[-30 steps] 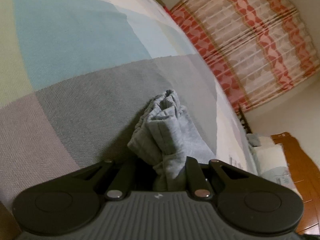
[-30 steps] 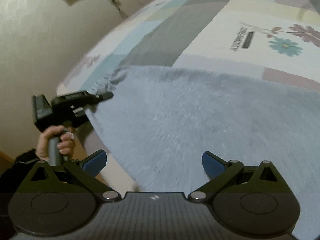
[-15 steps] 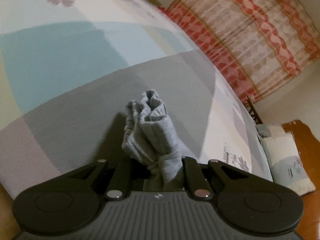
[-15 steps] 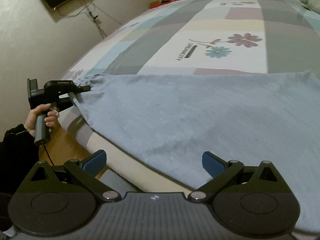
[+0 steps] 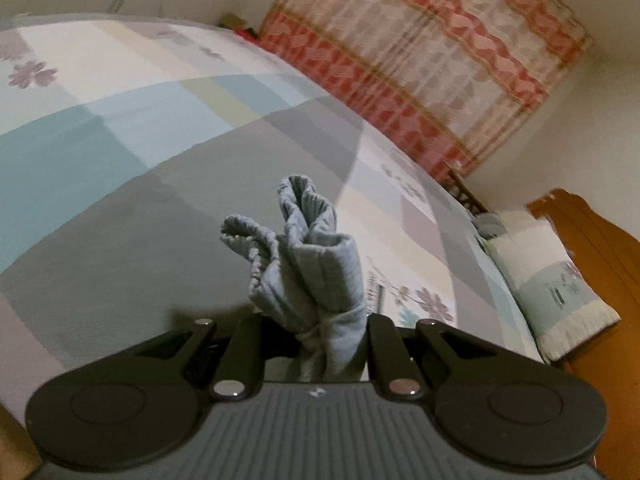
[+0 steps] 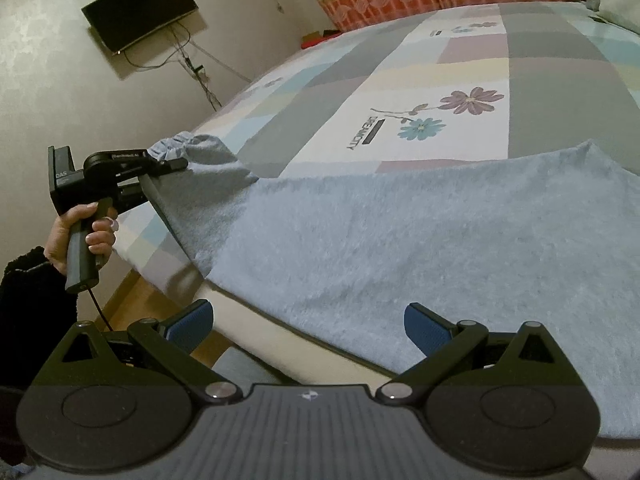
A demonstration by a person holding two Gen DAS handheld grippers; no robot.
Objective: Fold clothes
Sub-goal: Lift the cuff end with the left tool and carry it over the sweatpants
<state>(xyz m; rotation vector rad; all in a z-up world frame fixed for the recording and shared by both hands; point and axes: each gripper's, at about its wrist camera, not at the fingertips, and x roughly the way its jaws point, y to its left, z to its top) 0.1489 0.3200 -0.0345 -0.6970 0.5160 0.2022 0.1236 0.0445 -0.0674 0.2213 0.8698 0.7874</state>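
**Left corner held, right side free**

Left wrist view: your left hand-held gripper [image 5: 316, 344] is clamped on a bunched, ribbed edge of the grey garment [image 5: 308, 264], which stands up between the fingers above the bed [image 5: 100, 184]. Keep that pinch firm and the cloth taut, so the edge travels flat rather than rumpled.

Right wrist view: your right hand-held gripper [image 6: 308, 324] is wide open and holds nothing, hovering over the garment's [image 6: 400, 248] near edge at the bedside. The garment lies spread on the bed [image 6: 440, 80], its far-left corner lifted by the left hand-held gripper [image 6: 172, 164]. I judge you should pinch a matching corner before folding.
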